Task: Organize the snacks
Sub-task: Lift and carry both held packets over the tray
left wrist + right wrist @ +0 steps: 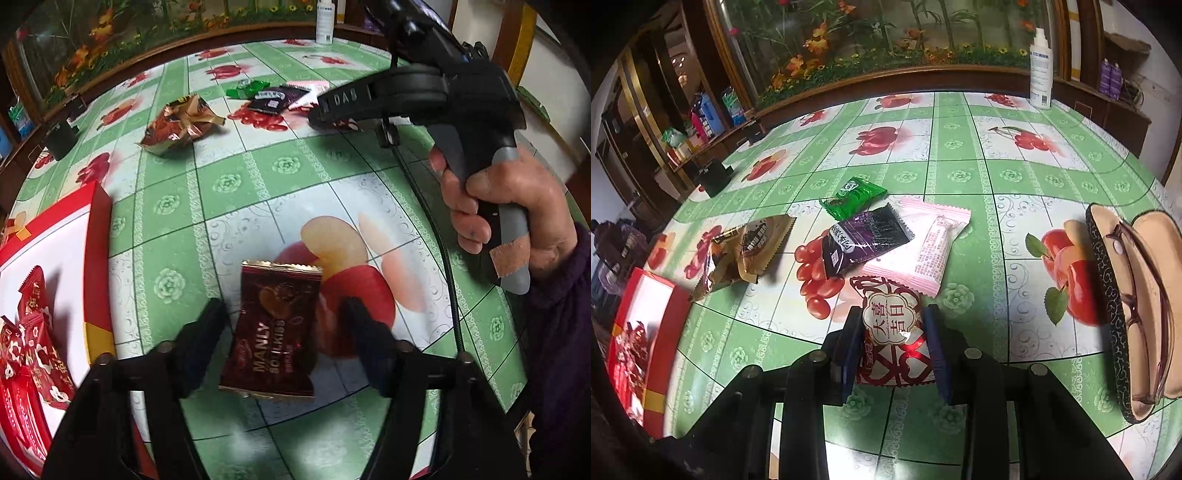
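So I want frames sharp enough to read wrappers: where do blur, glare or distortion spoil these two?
Left wrist: the left tool's fingers are motion-smeared, the dark red foil packet readable. Right wrist: sharp, with glare on the red-and-white sweet wrapper. Both: fisheye bends the green fruit-print tablecloth.

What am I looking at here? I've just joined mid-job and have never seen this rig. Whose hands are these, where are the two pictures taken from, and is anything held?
No robot: a person carries two hand-held grippers, each with a fisheye camera looking along its fingers. The left camera shows the left gripper open around a dark red Manly packet, its fingers either side without pressing; the person's hand gripping the other tool is also in view. The right camera shows the right gripper shut on a red-and-white packet. On the green tablecloth lie green, purple, pink and brown packets, a red box and an open glasses case.
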### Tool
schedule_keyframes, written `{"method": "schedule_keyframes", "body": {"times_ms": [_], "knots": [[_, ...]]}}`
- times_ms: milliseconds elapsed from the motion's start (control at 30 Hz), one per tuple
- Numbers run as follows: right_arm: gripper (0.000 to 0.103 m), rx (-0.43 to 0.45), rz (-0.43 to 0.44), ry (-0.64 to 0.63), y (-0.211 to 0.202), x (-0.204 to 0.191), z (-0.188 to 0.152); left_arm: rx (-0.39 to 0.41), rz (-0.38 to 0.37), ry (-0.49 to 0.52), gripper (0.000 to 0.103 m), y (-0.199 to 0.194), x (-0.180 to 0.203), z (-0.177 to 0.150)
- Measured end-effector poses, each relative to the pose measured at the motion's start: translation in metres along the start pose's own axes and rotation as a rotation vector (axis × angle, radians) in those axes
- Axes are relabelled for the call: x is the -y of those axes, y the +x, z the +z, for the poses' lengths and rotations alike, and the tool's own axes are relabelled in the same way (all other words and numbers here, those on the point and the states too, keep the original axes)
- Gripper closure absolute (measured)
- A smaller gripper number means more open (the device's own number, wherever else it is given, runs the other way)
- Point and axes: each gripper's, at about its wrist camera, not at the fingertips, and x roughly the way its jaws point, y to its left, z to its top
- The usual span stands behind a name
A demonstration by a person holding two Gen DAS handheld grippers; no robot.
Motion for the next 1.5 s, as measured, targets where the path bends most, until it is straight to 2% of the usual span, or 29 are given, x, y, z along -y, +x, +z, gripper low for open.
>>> {"method": "schedule_keyframes", "body": {"times_ms": [33, 67, 200, 433, 700, 867, 967, 1067, 1167, 1500], "knots": [[0.068, 0.002, -0.012, -0.014, 0.000, -0.002, -0.001, 0.009, 0.001, 0.000, 0.053, -0.001, -0.002, 0.000], [0.068, 0.004, -0.022, -0.025, 0.000, -0.004, -0.001, 0.017, 0.002, 0.002, 0.064, -0.004, -0.001, -0.002], [0.069, 0.006, -0.041, -0.040, 0.000, -0.007, -0.002, 0.038, 0.004, 0.009, 0.066, -0.006, -0.001, -0.006], [0.071, 0.004, -0.001, 0.016, -0.003, 0.003, -0.003, 0.071, -0.014, -0.012, 0.067, -0.020, -0.001, -0.017], [0.073, -0.002, 0.102, 0.043, -0.006, -0.001, -0.006, 0.166, -0.013, -0.054, 0.067, -0.056, -0.016, -0.023], [0.074, -0.004, 0.215, 0.061, -0.010, -0.010, -0.010, 0.214, 0.002, -0.123, 0.067, -0.079, -0.044, -0.034], [0.074, 0.039, 0.259, 0.015, -0.020, -0.026, -0.012, 0.238, 0.021, -0.185, 0.067, -0.088, -0.068, -0.040], [0.074, 0.086, 0.348, -0.041, -0.032, -0.048, -0.016, 0.257, 0.046, -0.241, 0.067, -0.095, -0.091, -0.047], [0.074, 0.133, 0.382, -0.134, -0.043, -0.077, -0.023, 0.272, 0.067, -0.289, 0.067, -0.100, -0.111, -0.055], [0.075, 0.124, 0.457, -0.262, -0.044, -0.165, -0.040, 0.282, 0.138, -0.395, 0.067, -0.099, -0.160, -0.073]]}}
